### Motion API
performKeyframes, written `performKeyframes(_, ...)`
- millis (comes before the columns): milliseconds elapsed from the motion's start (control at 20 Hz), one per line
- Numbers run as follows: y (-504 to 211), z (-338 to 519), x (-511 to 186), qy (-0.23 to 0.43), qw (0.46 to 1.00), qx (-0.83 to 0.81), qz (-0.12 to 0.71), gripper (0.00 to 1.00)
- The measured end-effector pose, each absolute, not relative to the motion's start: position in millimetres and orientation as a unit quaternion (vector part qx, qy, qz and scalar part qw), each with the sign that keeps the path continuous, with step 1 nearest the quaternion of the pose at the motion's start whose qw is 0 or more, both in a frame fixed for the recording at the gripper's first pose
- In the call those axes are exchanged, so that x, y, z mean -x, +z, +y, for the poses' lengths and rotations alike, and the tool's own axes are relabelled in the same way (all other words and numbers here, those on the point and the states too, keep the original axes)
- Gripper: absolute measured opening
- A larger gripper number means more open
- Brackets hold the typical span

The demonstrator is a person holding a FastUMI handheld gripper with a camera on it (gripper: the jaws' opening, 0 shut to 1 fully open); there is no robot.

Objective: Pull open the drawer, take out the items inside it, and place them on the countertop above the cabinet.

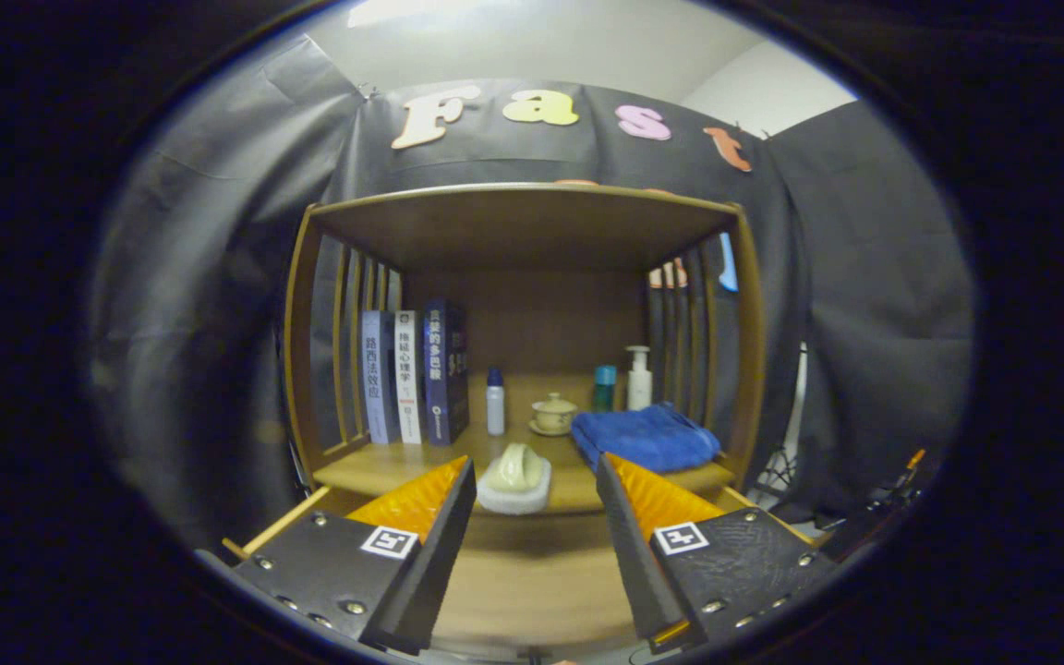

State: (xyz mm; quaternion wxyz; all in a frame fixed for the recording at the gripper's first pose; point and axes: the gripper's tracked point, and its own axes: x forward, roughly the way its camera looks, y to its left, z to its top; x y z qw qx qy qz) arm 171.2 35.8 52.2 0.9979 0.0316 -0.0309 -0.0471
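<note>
Wooden countertop (384,469) – books (412,374), bottles (495,402), teacup (553,413), towel (647,439), soap dish (515,480)

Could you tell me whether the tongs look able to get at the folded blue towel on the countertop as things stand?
Probably yes. The tongs stand open with nothing between them, and the blue towel lies just beyond the right finger on the countertop. Nothing sits on it; the white dish lies apart, to its left.

Gripper (536,480) gapes above the pulled-out drawer (532,573) — soap dish (515,477) on countertop (384,468) beyond.
</note>
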Motion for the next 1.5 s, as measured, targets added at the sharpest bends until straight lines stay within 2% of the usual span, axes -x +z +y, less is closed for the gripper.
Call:
performKeyframes(200,15,28,-120,-0.045,0.999,-0.007,0.005,0.78)
performKeyframes(350,-24,47,-98,0.006,0.999,-0.004,0.037,0.79)
performKeyframes(800,-88,61,-122,0.042,0.993,-0.004,0.108,0.80)
performKeyframes(1050,-74,49,-124,0.004,0.997,-0.009,0.083,0.80)
performKeyframes(1500,-63,50,-163,0.002,0.997,0.002,0.080,0.79)
